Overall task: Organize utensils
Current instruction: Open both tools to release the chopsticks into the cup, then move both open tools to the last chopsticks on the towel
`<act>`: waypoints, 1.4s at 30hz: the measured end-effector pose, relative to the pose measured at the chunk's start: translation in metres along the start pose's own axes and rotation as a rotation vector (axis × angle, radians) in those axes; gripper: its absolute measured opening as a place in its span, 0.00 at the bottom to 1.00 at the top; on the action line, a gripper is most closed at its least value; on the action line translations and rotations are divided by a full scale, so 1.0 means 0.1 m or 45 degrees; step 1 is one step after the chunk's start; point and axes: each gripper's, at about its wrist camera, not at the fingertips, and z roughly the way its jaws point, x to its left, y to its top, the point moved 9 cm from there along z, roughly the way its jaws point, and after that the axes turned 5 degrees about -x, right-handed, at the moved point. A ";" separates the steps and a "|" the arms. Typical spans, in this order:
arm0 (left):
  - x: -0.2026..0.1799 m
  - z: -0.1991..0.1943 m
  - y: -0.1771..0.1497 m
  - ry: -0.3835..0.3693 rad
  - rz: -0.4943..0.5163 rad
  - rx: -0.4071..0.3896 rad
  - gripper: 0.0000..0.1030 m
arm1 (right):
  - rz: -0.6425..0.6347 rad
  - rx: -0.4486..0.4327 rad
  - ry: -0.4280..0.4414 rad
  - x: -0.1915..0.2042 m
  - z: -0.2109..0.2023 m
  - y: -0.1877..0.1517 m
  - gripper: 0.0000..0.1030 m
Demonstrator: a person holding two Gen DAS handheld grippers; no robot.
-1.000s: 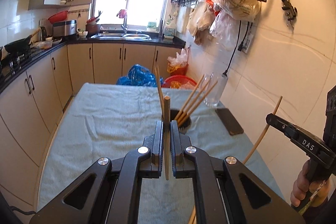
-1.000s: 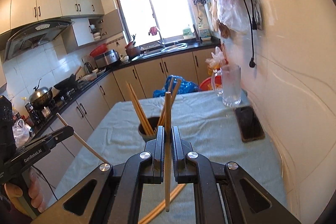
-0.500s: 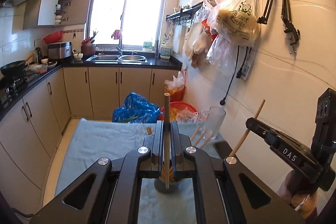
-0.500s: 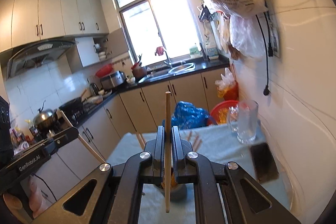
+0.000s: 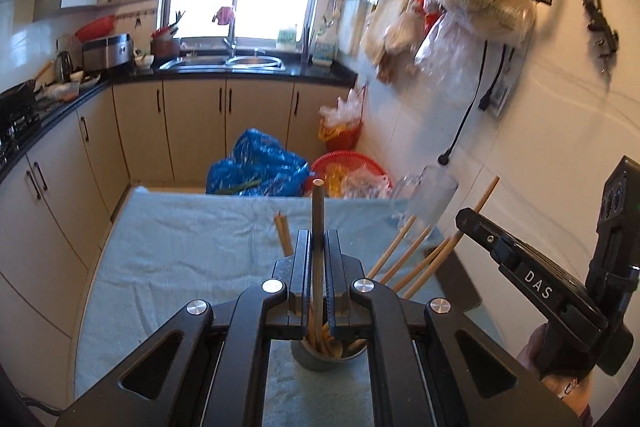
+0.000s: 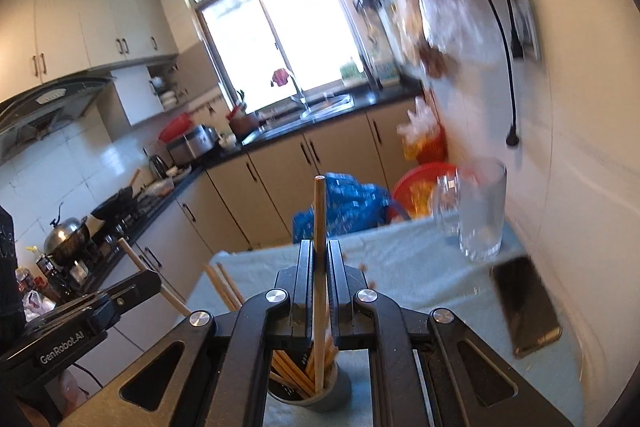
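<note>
A dark round holder [image 5: 326, 359] stands on the blue towel [image 5: 180, 247] and holds several wooden chopsticks [image 5: 416, 267] that lean out to the right. My left gripper [image 5: 318, 247] is shut on one upright chopstick [image 5: 318, 211] directly above the holder, its lower end inside the rim. My right gripper [image 6: 320, 259] is shut on another upright chopstick [image 6: 319, 211] whose lower end reaches into the same holder [image 6: 316, 397]. Each gripper shows in the other's view, the right one [image 5: 532, 279] at the right and the left one [image 6: 92, 311] at the left.
A clear glass mug [image 6: 478, 215] and a dark phone [image 6: 524, 311] lie on the towel by the right wall. Past the table's far edge sit a blue bag [image 5: 256, 167] and a red basket [image 5: 348, 167]. Cabinets [image 5: 52, 207] run along the left.
Both grippers have come in over the holder and lowered their chopsticks until the lower ends are inside it. The holder now sits right below both sets of jaws.
</note>
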 end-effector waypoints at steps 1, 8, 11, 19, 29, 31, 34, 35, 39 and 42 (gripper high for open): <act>0.02 0.02 -0.04 0.000 -0.005 0.009 0.05 | 0.007 0.014 -0.001 -0.04 0.03 -0.04 0.07; 0.14 0.04 -0.23 0.032 -0.007 0.030 0.06 | 0.014 0.069 -0.009 -0.15 0.16 -0.23 0.07; 0.17 0.01 -0.25 0.038 -0.019 0.026 0.07 | 0.001 0.090 0.006 -0.13 0.18 -0.28 0.07; 0.24 -0.40 -0.28 0.077 -0.022 -0.062 0.46 | -0.022 0.053 0.022 -0.06 0.00 -0.25 0.56; 0.42 -1.17 -0.48 0.204 -0.057 -0.188 0.81 | -0.028 0.030 0.015 -0.04 -0.56 -0.34 0.73; 0.43 -1.26 -0.62 0.227 -0.052 -0.175 0.82 | -0.020 0.037 0.014 -0.07 -0.69 -0.43 0.75; 0.42 -1.35 -0.80 0.261 -0.042 -0.145 0.83 | -0.009 0.044 -0.004 -0.15 -0.91 -0.60 0.78; 0.42 -1.37 -0.84 0.269 -0.042 -0.139 0.83 | -0.006 0.049 -0.012 -0.18 -0.97 -0.66 0.78; 0.42 -1.47 -1.08 0.314 -0.041 -0.116 0.83 | 0.039 0.066 -0.025 -0.30 -1.24 -0.94 0.79; 0.42 -1.51 -1.24 0.347 -0.032 -0.093 0.83 | 0.085 0.082 -0.023 -0.39 -1.38 -1.10 0.79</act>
